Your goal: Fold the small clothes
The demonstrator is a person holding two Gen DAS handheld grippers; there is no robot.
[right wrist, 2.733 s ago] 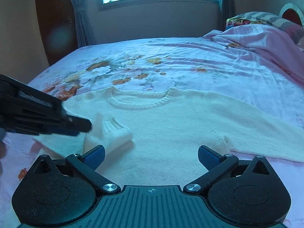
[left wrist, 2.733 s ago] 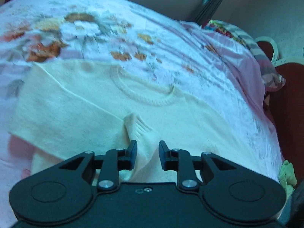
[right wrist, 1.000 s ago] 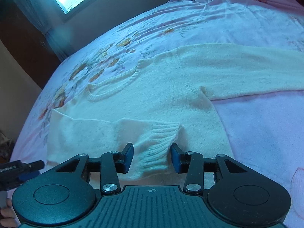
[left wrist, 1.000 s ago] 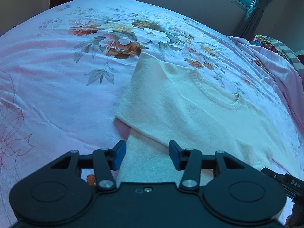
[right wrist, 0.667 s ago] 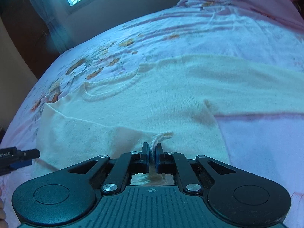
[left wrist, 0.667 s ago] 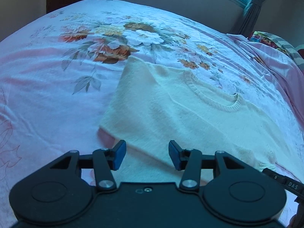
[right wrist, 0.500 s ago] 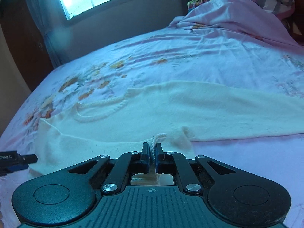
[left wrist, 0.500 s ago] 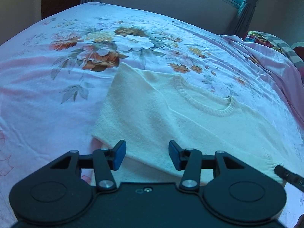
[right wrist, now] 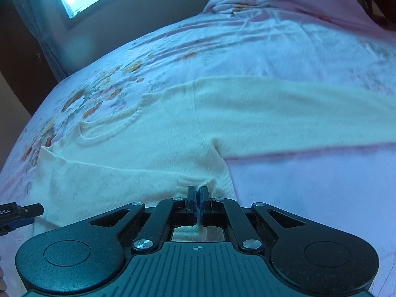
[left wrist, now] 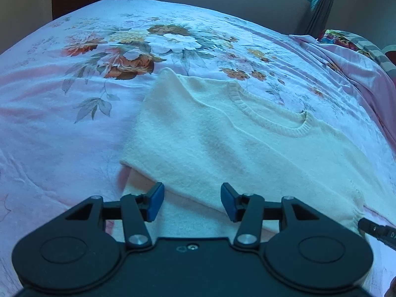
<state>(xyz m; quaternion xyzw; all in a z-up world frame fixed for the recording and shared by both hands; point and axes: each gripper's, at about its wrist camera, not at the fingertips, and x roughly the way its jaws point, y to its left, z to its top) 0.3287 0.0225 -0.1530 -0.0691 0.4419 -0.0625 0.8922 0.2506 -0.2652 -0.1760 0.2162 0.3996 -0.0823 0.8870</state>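
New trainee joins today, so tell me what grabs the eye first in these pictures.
The cream sweater spread on the floral bedsheet, one sleeve folded across its chest, the other stretched out sideways. Then the right gripper, shut on a pinch of knit near the armpit, while the left gripper hangs open above the fold.

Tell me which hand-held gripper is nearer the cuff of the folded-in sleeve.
Right. The right hand-held gripper is shut on the cuff of the cream sweater. The left hand-held gripper is open, over the folded sleeve's lower edge, toward the shoulder end.
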